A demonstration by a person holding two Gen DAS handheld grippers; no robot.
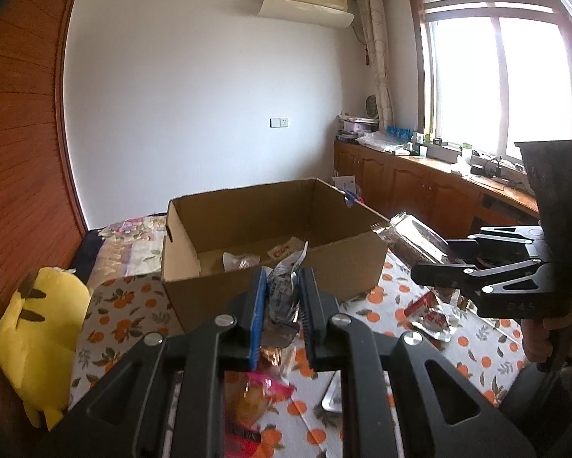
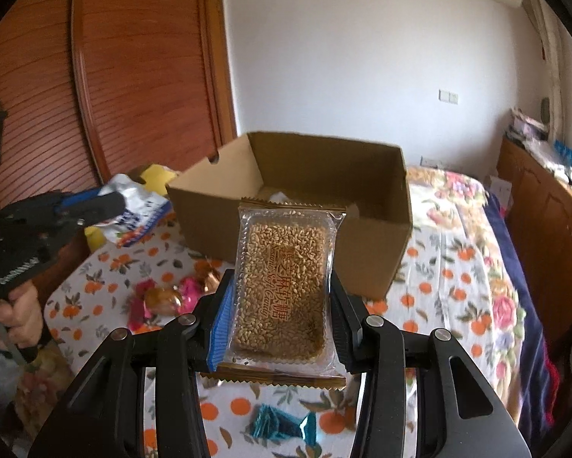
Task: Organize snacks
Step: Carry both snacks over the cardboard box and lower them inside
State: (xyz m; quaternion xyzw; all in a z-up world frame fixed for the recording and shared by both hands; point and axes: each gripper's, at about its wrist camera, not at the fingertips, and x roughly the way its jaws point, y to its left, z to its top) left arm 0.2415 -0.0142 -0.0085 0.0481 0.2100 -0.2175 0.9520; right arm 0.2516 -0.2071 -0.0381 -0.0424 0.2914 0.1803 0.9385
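Yellow plush toy (image 1: 37,339) at table edge, left, beside slatted wooden door (image 1: 18,145). AC unit (image 1: 307,0) high on white wall; window (image 1: 496,80) above cluttered wooden cabinets (image 1: 412,183). Floral bedspread (image 2: 473,206) behind.

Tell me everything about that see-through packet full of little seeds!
The clear plastic sesame candy packet shows a golden-brown block covered in seeds, sealed with gold zigzag edges at both ends and red lettering across its front. It is held off the orange-print tablecloth, clamped between the fingers of the right gripper, just in front of the open brown cardboard box.
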